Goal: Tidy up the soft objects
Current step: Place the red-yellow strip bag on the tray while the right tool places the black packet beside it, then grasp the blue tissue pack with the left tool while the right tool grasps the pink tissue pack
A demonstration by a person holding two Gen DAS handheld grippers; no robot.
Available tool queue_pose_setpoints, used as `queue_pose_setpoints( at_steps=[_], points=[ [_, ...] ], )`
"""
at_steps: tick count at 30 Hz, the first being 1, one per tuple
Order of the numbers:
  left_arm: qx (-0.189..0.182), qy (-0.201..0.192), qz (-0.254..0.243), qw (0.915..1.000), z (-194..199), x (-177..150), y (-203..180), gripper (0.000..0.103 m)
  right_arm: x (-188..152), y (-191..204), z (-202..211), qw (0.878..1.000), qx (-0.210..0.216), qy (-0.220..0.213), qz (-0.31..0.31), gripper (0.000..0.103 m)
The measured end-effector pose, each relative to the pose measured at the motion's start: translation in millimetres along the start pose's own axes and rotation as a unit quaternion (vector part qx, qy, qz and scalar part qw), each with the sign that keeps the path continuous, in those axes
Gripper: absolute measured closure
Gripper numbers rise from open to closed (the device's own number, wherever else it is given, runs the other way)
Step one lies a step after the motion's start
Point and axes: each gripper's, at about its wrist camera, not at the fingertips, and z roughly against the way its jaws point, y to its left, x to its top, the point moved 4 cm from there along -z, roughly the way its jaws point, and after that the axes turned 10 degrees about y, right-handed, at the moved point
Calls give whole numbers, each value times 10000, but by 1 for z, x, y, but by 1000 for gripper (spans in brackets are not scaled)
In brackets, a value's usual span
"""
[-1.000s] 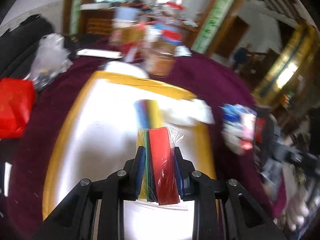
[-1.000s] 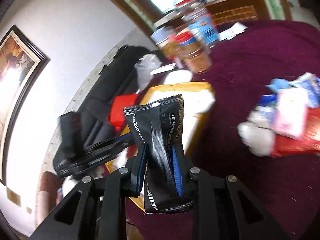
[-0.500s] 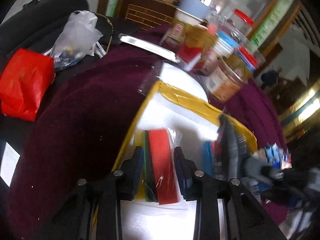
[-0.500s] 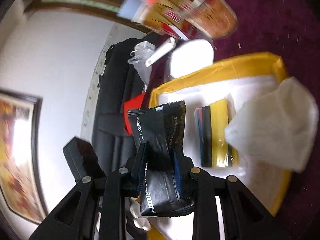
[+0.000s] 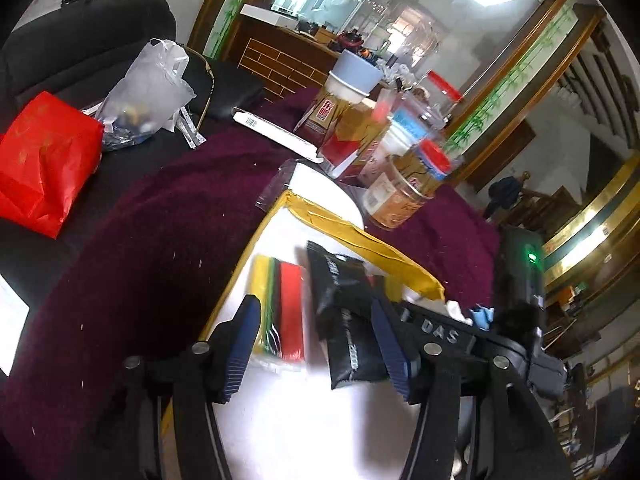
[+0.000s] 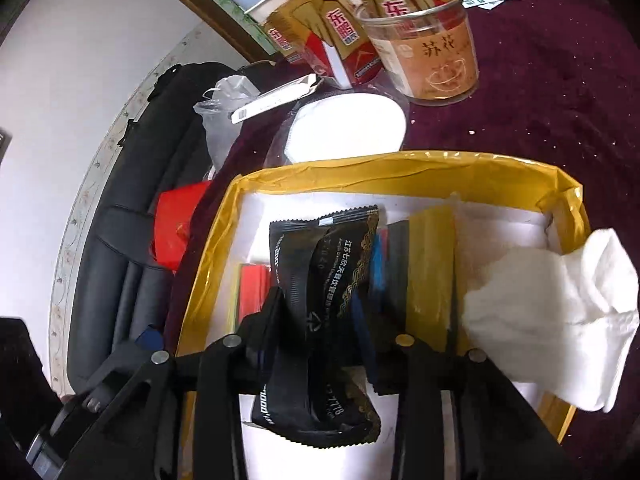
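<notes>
On the maroon cloth (image 6: 560, 100), our tray (image 6: 400, 164): both jaws opening, left gripper (image 5: 316, 344) over the coloured pack (image 5: 282, 312), right gripper (image 6: 316, 312) around the black packet (image 6: 324, 280).

Deep maroon cloth (image 6: 560, 80) over the worktop. Yellow-rimmed tray (image 6: 400, 166) with white floor. Black glossy packet (image 6: 320, 300) with gold scroll pattern and white lettering. Clear-wrapped pack (image 5: 280, 308) striped yellow, green, black and red. Plain white sock (image 6: 560, 320). Bright red bag (image 5: 40, 168). Amber jar (image 5: 404, 196), red lid. Black fingers (image 5: 240, 340) with ribbed blue pads.
</notes>
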Motion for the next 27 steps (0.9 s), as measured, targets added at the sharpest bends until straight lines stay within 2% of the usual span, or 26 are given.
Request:
queue_pose_setpoints(
  at_steps=[3,5,7,9,15,19,21,23,27],
  points=[
    [-65,-20,0,10000,9,-9,-4,41,-5,1,14,9998,170,-95,43,68],
    [-108,-30,-33,9999,13,-15,-9,41,-10,-1,38,9992,234,-288,172,65],
    [-162,-44,-41,9999,18,-22,-15,39,-19,-6,65,9979,153,-545,329,55],
    [-350,-26,-12,9994,22,-32,-25,38,-29,-14,91,9959,48,-780,458,52],
    [-836,-32,-272,9961,32,-72,-71,32,-74,-86,181,9885,-359,-1426,339,48],
    [-1140,150,-501,9921,27,-102,-105,31,-100,-158,239,9769,-989,-1895,-52,44],
    [-1259,250,-644,9896,22,-120,-125,31,-107,-182,252,9742,-1135,-1939,-236,44],
    [-1342,368,-787,9871,15,-137,-144,31,-113,-203,259,9750,-1091,-1897,-392,44],
    [-1240,595,-1066,9847,5,-161,-167,31,-98,-214,249,9797,-1008,-1679,-432,44]
  ],
)
